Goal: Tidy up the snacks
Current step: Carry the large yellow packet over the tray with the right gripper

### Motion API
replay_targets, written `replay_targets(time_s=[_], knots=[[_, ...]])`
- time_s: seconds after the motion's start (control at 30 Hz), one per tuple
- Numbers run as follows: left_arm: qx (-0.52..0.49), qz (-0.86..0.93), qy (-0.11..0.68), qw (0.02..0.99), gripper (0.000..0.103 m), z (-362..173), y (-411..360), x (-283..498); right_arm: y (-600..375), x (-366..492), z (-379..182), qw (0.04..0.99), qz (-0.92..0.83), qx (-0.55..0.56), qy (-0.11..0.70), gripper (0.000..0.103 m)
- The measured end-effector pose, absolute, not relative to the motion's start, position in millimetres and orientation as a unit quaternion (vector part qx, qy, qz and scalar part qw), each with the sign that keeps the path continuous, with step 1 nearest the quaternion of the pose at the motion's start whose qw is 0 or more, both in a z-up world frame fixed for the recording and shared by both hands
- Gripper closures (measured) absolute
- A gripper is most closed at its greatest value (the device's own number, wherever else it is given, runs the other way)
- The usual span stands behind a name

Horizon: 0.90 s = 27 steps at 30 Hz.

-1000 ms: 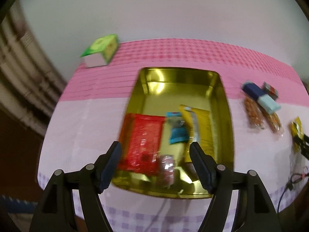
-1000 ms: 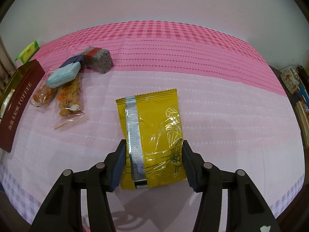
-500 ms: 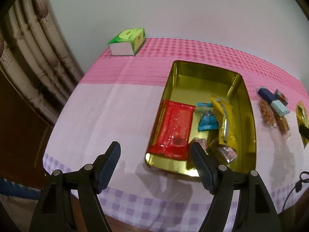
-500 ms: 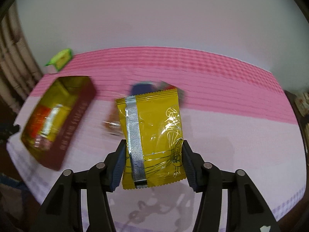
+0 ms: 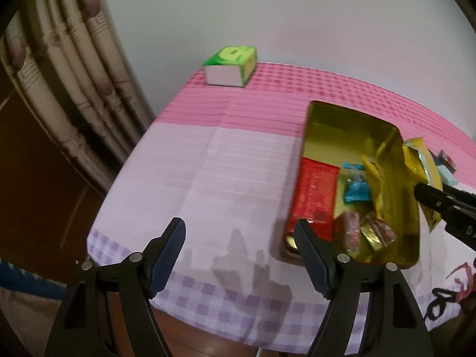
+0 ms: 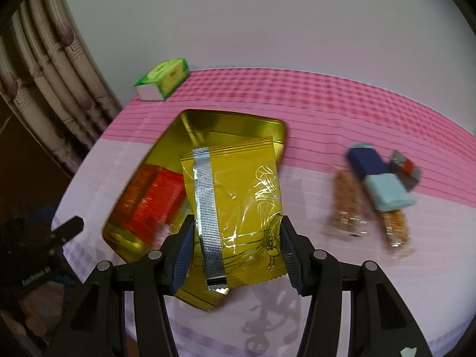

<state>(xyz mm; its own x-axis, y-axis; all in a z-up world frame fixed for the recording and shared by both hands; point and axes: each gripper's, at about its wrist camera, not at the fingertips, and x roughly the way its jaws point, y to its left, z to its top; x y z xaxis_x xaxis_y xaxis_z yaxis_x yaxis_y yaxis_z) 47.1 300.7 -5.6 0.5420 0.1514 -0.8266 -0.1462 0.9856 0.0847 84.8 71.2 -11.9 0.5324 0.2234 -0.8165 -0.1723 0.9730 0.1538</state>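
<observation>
Yellow packet point(image 6: 235, 208) (silver strip), gold tin point(image 6: 232, 122), pink checked tablecloth point(image 6: 327, 101)

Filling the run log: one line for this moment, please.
right gripper: shut on yellow packet, over gold tin | left gripper: open, empty | loose snacks on tablecloth

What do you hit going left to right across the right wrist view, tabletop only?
Green box → gold tin → yellow packet held by the right gripper → clear snack bags → light blue pack → small grey pack.
</observation>
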Motion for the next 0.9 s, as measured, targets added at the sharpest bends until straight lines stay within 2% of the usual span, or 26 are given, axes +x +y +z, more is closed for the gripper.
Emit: replay_targets(time_s=[0.47, 0.9], knots=[[-0.015, 0.098, 0.470, 0.877, 0.027, -2, 323, 47, 126, 110, -33, 0.858, 0.078, 0.071, 0.502, 0.052], [-0.034, 0.116, 0.477, 0.871, 0.027, -8, 340, 48, 138, 111, -53, 0.851, 0.084, 0.047, 0.517, 0.049]])
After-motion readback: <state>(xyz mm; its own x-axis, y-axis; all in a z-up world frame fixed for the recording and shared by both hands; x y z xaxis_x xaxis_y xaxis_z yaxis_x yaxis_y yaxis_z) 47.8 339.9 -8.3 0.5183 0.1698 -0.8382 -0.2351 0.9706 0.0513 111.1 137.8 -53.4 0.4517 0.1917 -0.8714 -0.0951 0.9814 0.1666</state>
